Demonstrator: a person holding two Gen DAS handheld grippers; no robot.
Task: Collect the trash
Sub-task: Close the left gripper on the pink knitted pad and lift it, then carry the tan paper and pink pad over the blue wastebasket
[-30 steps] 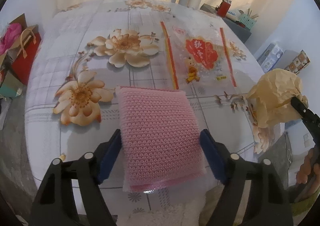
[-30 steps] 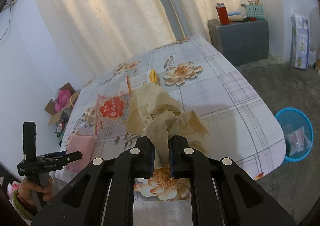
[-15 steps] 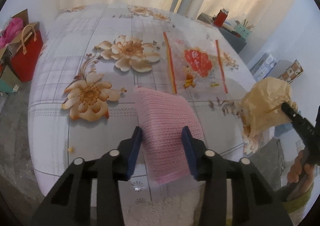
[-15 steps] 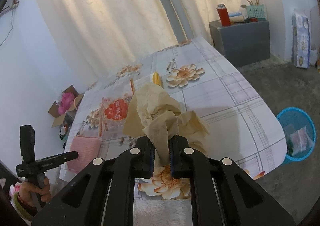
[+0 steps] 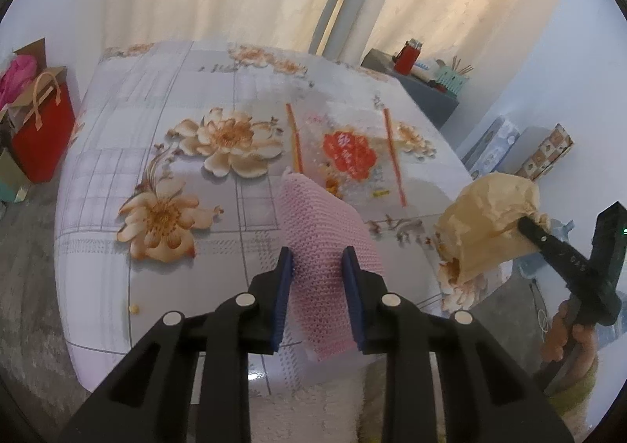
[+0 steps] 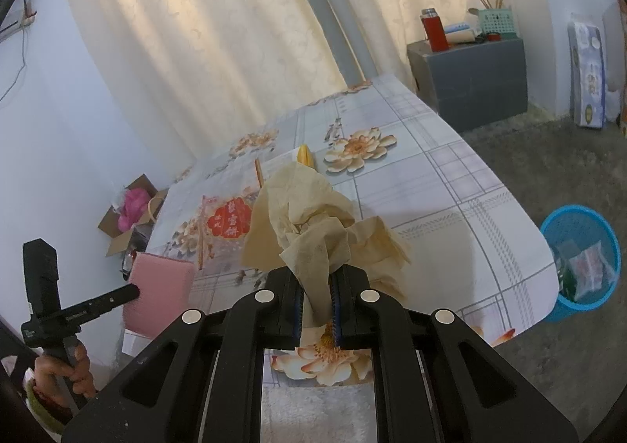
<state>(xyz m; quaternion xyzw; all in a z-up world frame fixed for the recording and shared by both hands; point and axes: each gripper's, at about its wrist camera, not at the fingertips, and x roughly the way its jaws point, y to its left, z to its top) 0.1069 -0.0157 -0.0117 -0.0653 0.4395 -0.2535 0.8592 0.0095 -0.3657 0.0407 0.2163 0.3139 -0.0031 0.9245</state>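
My left gripper (image 5: 318,266) is shut on a pink foam sheet (image 5: 325,231), squeezed between the blue pads and lifted off the table near its front edge. It also shows in the right wrist view (image 6: 160,286). My right gripper (image 6: 316,286) is shut on a crumpled beige paper (image 6: 309,223), held above the table; the paper also shows in the left wrist view (image 5: 490,223). A clear plastic bag with red print (image 5: 345,153) lies flat on the floral tablecloth (image 5: 156,153).
A blue trash basket (image 6: 580,258) with some wrappers in it stands on the floor right of the table. A yellow item (image 6: 305,157) lies farther back on the table. A red bag (image 5: 39,129) and cardboard box (image 6: 129,219) sit left. A grey cabinet (image 6: 470,78) stands behind.
My left gripper closed on the pink foam sheet, bunched it and lifted it off the table. The right gripper stayed shut on the beige paper, barely moving.
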